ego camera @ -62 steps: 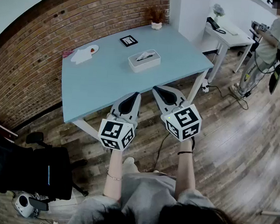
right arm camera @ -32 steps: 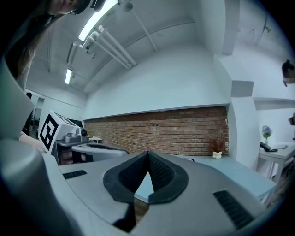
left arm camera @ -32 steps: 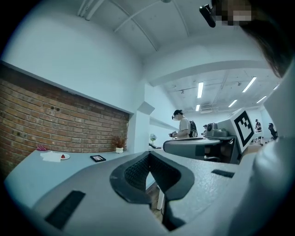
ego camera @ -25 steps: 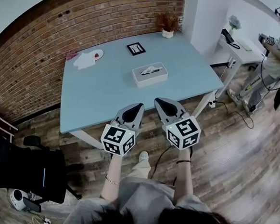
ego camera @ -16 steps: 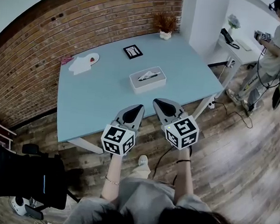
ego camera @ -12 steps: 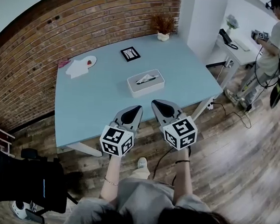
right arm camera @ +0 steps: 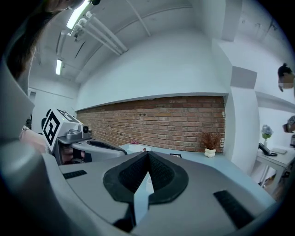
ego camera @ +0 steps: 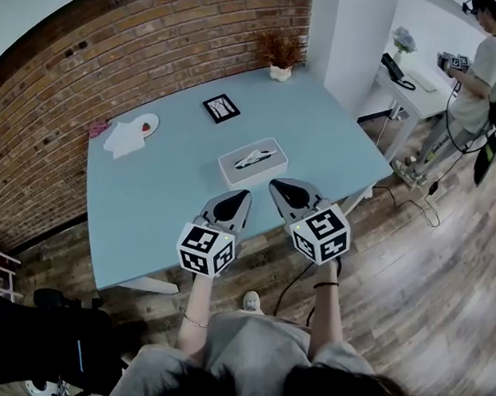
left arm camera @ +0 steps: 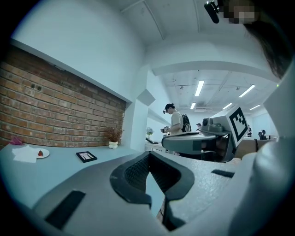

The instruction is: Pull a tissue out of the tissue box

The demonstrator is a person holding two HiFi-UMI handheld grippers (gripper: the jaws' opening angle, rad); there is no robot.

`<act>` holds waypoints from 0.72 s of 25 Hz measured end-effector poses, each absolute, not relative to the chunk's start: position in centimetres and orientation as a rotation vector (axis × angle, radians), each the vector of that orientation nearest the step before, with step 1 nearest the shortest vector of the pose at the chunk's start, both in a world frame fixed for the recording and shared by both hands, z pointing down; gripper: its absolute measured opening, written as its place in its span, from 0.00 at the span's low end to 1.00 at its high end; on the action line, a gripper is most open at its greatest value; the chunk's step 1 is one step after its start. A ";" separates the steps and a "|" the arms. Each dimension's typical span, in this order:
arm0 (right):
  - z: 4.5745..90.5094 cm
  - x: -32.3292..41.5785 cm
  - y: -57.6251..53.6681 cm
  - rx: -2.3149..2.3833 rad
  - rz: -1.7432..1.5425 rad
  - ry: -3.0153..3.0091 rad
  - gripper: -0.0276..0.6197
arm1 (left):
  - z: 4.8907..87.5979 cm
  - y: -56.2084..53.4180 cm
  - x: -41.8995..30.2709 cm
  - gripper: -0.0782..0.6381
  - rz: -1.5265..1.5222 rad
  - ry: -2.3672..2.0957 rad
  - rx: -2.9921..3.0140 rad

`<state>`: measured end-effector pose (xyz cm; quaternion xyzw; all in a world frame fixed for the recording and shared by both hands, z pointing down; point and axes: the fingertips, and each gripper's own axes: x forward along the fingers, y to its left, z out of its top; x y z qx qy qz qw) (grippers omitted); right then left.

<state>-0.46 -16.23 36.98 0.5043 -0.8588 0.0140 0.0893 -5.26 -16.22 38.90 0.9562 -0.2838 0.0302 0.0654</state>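
White tissue box (ego camera: pixel 252 162) sits on the tabletop (ego camera: pixel 161 216), just ahead of our tongs, its long axis crosswise to them. Both the left tongs (ego camera: pixel 241 193) and right tongs (ego camera: pixel 276 185) are pressed together, empty; we judge them about equally near.

Bright, even ceiling-strip light, sharp focus, strong fisheye bending at edges

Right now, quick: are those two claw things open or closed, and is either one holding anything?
Left gripper: closed, holding nothing.
Right gripper: closed, holding nothing.
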 end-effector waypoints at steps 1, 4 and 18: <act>37.1 -0.4 -16.9 1.501 0.039 -2.548 0.04 | 39.0 -16.9 -5.1 0.11 0.092 -0.849 2.888; 37.4 -0.3 -18.6 1.509 0.034 -2.535 0.04 | 39.4 -18.6 -5.0 0.11 0.099 -0.836 2.891; 39.3 -0.1 -23.5 1.503 0.059 -2.495 0.04 | 42.0 -22.4 -5.5 0.11 0.180 -0.815 2.853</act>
